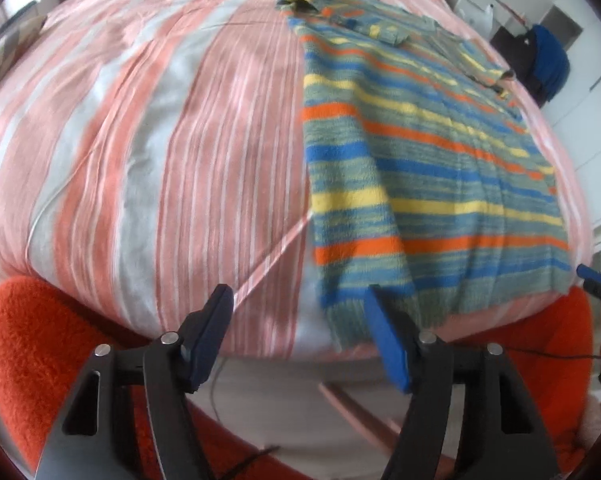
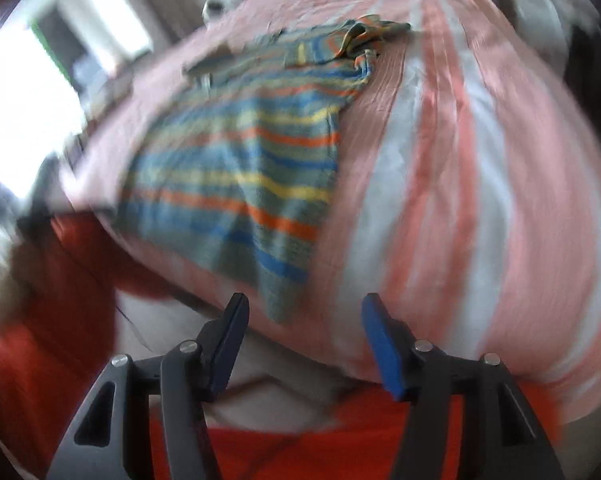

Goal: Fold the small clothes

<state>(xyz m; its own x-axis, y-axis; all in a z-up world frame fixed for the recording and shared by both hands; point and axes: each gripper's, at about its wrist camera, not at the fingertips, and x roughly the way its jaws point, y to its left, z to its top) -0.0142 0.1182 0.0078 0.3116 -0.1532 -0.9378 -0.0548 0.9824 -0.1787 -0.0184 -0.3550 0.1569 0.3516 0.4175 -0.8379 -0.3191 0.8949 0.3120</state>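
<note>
A small striped knit sweater [image 1: 412, 160], in grey-green with blue, yellow and orange bands, lies flat on a pink and white striped bed [image 1: 160, 140], with its hem at the near edge. My left gripper [image 1: 300, 300] is open and empty, just in front of the hem's left corner. In the right wrist view the sweater [image 2: 244, 176] lies to the upper left, blurred. My right gripper [image 2: 304, 308] is open and empty, just below the hem's right corner. The right gripper's tip also shows in the left wrist view [image 1: 596, 280].
An orange fuzzy sleeve [image 1: 40, 360] fills the lower corners of both views. A dark chair with blue cloth [image 1: 548, 60] stands beyond the bed at the right. A bright window [image 2: 24, 100] is at the left in the right wrist view.
</note>
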